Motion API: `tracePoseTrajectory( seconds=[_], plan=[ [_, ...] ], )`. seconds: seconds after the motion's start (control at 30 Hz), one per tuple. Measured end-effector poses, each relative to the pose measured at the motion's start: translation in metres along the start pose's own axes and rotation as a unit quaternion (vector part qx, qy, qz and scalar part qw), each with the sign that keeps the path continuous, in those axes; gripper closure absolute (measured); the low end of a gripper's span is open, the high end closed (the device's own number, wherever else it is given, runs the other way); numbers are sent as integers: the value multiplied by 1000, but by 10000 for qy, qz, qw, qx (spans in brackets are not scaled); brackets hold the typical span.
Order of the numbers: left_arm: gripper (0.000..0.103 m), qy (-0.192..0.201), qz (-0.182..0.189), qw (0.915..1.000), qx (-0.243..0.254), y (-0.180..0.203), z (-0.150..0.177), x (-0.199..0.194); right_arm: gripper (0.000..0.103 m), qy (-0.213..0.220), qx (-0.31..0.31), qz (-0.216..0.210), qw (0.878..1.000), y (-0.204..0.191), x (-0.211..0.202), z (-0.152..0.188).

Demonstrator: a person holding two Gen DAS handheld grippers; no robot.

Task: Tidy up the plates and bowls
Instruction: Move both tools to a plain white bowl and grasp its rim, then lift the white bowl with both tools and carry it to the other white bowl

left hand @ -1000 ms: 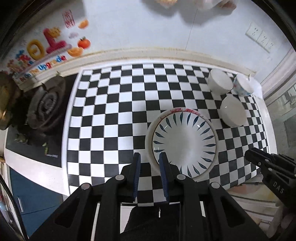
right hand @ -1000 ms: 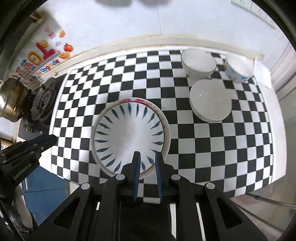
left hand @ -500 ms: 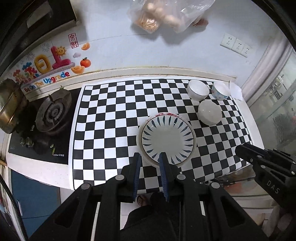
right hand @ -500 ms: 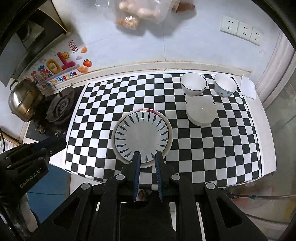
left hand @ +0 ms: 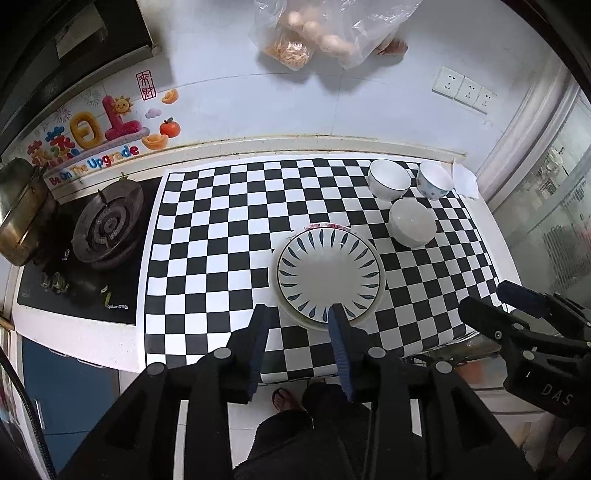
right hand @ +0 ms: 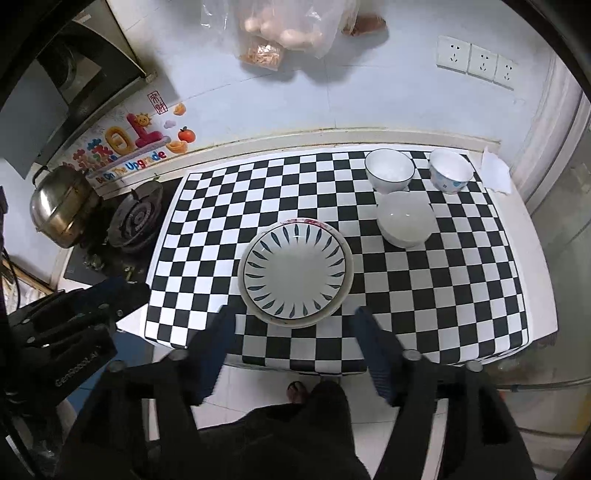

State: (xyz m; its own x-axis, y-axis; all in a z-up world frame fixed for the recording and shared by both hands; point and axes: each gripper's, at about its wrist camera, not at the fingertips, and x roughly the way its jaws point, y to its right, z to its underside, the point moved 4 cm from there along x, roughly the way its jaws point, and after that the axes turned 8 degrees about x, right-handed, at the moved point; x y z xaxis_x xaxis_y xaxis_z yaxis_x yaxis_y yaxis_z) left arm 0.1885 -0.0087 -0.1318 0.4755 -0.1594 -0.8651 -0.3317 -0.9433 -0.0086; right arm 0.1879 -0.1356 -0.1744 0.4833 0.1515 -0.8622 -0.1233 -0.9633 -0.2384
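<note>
A white plate with blue leaf marks (left hand: pixel 328 273) (right hand: pixel 295 271) lies stacked on another plate whose red-marked rim shows behind it, mid-counter. A plain white bowl (left hand: pixel 412 222) (right hand: pixel 405 218), a dark-rimmed white bowl (left hand: pixel 389 179) (right hand: pixel 388 170) and a blue-patterned bowl (left hand: pixel 434 181) (right hand: pixel 450 175) stand at the back right. My left gripper (left hand: pixel 298 316) is open and empty, high above the counter's front edge. My right gripper (right hand: pixel 293 317) is wide open and empty, also high up near the front edge.
The counter has a black-and-white checkered cover (left hand: pixel 221 229). A gas burner (left hand: pixel 107 229) and a steel pot (right hand: pixel 61 206) are at the left. A plastic bag of food (left hand: pixel 325 33) hangs on the wall. A folded white paper (right hand: pixel 496 170) lies at the far right.
Both grippers have pulled up and back from the plate, so the whole counter shows now. Both jaws have opened, the right one widely.
</note>
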Motion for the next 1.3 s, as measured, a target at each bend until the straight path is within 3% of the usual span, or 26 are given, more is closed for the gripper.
tracePoseTrajectory(
  seconds=[0.27, 0.47, 0.7, 0.83, 0.97, 1.03, 1.07, 1.13, 1.3],
  plan=[
    [69, -188, 106, 9998, -30, 27, -29, 36, 31, 125, 433, 122, 9989, 46, 3, -24],
    [69, -700, 601, 9957, -89, 68, -75, 109, 31, 182, 1020, 381, 9939, 133, 25, -71],
    [69, -1553, 983, 9828, -185, 121, -135, 238, 32, -573, 1681, 79, 9841, 244, 136, -135],
    [69, -2008, 1094, 9730, -301, 142, -153, 303, 37, -1107, 1648, -69, 9801, 270, 202, -158],
    [70, -2382, 1195, 9631, -377, 154, -158, 347, 48, -1621, 1478, -100, 9756, 283, 265, -170],
    [75, -2474, 1221, 9606, -329, 159, -158, 359, 63, -1875, 1465, -199, 9711, 287, 288, -170],
    [85, -2476, 1215, 9607, -316, 162, -157, 363, 75, -1985, 1478, -250, 9686, 289, 299, -169],
    [86, -2472, 1110, 9623, -251, 166, -156, 364, 91, -2128, 1502, -345, 9649, 290, 311, -167],
    [86, -2444, 1069, 9636, -158, 179, -143, 346, 93, -2172, 1358, -308, 9661, 287, 306, -162]
  ],
)
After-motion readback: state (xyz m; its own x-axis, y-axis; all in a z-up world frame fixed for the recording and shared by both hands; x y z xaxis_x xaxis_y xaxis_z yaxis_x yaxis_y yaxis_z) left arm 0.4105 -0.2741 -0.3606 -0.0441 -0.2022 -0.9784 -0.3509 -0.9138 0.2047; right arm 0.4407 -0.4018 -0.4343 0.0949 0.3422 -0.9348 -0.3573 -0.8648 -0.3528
